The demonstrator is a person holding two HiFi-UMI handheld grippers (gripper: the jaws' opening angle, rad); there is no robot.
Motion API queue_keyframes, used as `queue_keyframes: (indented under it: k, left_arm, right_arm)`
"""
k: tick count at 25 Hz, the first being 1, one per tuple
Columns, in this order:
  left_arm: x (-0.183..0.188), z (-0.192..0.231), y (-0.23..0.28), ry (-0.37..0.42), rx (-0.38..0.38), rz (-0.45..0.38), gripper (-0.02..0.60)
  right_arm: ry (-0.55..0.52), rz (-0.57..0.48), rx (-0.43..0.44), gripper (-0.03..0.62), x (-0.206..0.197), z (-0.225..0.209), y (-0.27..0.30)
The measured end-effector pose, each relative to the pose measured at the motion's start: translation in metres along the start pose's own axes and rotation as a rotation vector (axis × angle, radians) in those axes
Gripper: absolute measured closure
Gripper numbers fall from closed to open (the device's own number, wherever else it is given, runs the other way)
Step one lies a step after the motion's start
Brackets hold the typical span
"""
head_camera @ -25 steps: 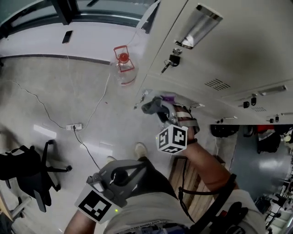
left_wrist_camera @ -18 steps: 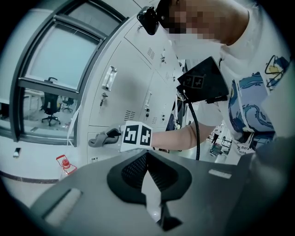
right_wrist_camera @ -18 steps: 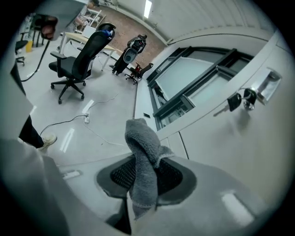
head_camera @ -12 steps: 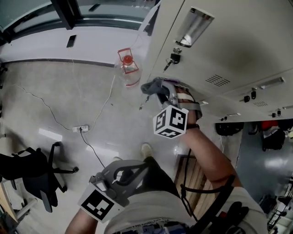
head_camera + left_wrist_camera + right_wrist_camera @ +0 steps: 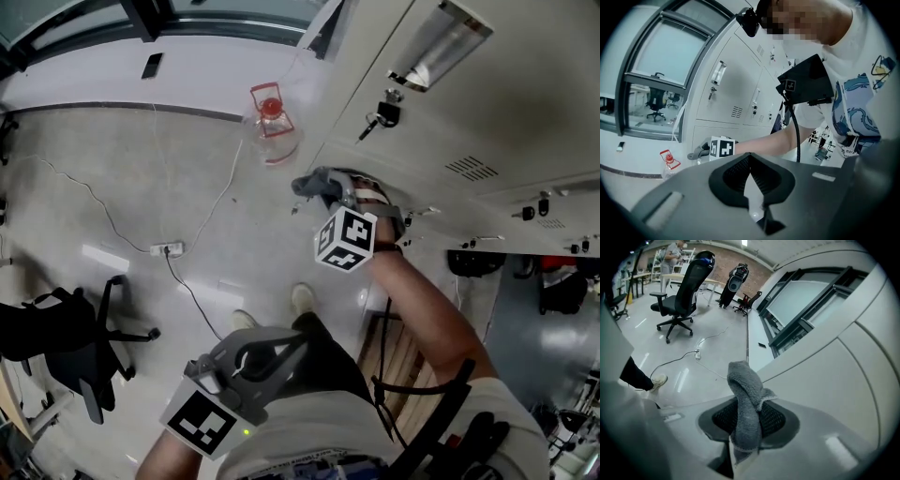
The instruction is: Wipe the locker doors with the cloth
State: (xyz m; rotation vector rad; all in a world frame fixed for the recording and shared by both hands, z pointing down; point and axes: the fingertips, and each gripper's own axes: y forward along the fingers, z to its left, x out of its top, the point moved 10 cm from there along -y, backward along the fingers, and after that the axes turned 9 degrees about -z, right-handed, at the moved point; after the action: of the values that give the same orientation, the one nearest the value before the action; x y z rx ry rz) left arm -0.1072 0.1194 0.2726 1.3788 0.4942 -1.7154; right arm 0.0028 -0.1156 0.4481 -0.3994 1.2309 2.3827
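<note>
Tiled floor (image 5: 112,187), seen steeply from above, fills the left of the head view. A bank of pale lockers (image 5: 487,103) rises along the floor's right edge, and a glazed window wall (image 5: 806,301) runs along its far edge. A black office chair (image 5: 66,337) stands near the left edge of the floor.

The person's bare right forearm (image 5: 422,309) reaches toward the locker doors (image 5: 843,380). A clear bottle (image 5: 272,127) with a red cap and red handle stands on the floor just beside the lockers' base. A white power strip (image 5: 165,249) lies mid-floor, with a thin cable (image 5: 220,202) trailing from it toward the bottle. One pale shoe (image 5: 302,300) shows below the right hand. Keys (image 5: 380,120) hang from the lock of one upper door.

The right claw (image 5: 747,427) pinches the grey cloth (image 5: 746,399). The cloth's free end curls upward beyond the fingertips, close against the outer edge of a lower locker door. Whether cloth and door touch cannot be told. In the head view the cloth (image 5: 314,180) shows just above the right claw's marker cube (image 5: 345,239).

The left claw (image 5: 749,161) is held low at the person's waist, well apart from the lockers. Its tips are pressed together, with nothing between them.
</note>
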Motion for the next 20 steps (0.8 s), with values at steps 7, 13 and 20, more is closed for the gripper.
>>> queue_keyframes:
  k: [7,13,20]
  left_arm:
    - [-0.003,0.004,0.009,-0.015,0.010,0.001,0.578]
    - [-0.002,0.003,0.015,-0.019,0.013,0.003,0.578]
    - [-0.004,0.001,0.017,-0.018,0.024,0.013,0.578]
  right_arm:
    - [-0.015,-0.008,0.020,0.484,-0.004,0.008,0.012]
    - [-0.019,-0.014,0.047,0.484,-0.004,0.010,0.013]
    - [0.022,0.009,0.100,0.484,-0.022,0.025,0.035]
